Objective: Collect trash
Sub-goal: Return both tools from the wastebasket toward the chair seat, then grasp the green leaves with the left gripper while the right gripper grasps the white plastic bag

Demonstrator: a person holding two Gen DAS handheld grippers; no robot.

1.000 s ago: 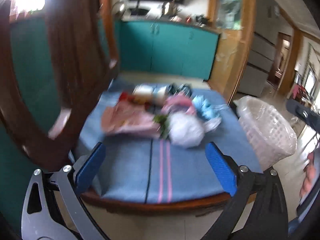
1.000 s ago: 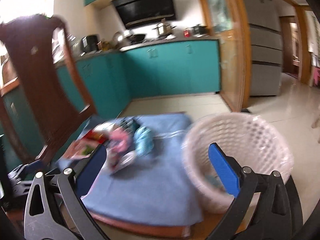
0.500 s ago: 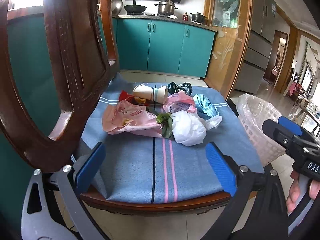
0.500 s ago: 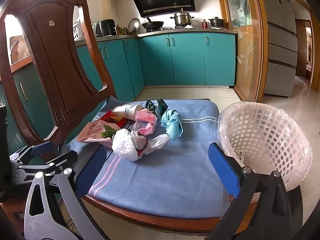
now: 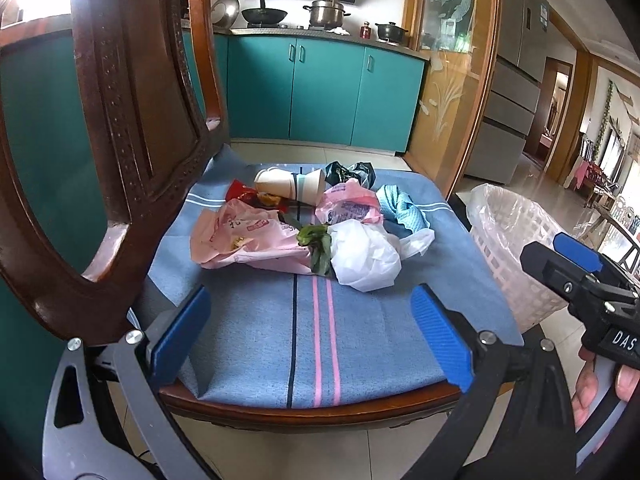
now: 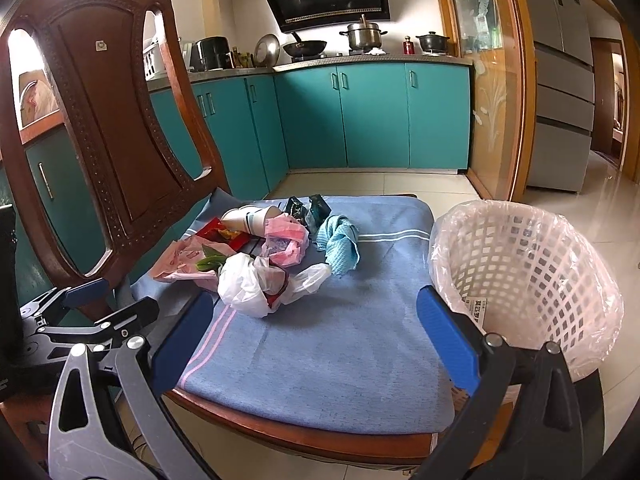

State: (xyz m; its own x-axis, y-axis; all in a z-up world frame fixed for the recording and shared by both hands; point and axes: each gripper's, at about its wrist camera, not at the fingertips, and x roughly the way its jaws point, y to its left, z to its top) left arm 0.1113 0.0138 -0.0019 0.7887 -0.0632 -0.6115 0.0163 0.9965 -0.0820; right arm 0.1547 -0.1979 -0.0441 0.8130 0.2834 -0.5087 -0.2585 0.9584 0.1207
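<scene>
Holding both tools short of the chair's near edge, we carry nothing: our left gripper (image 5: 310, 336) has its blue pads spread wide over the front of the blue cushion (image 5: 360, 344), and our right gripper (image 6: 316, 340) is spread just as wide, one pad over the cushion, the other in front of the white basket (image 6: 532, 280).

On the wooden chair (image 6: 100, 120) the trash sits in one heap toward the back edge of the seat, near the backrest. A white plastic bag (image 5: 366, 258) lies nearest us, touching a flat pink bag (image 5: 240, 240) on its left, with green leaves (image 5: 316, 244) between them. Behind come a smaller pink bag (image 5: 348, 204), a red wrapper (image 5: 240, 192), a paper cup (image 5: 290, 186) on its side, a dark crumpled packet (image 5: 350, 172) and a light-blue cloth (image 5: 402, 208) toward the right edge.

The basket, lined with clear plastic, stands just beside the seat's right edge.
</scene>
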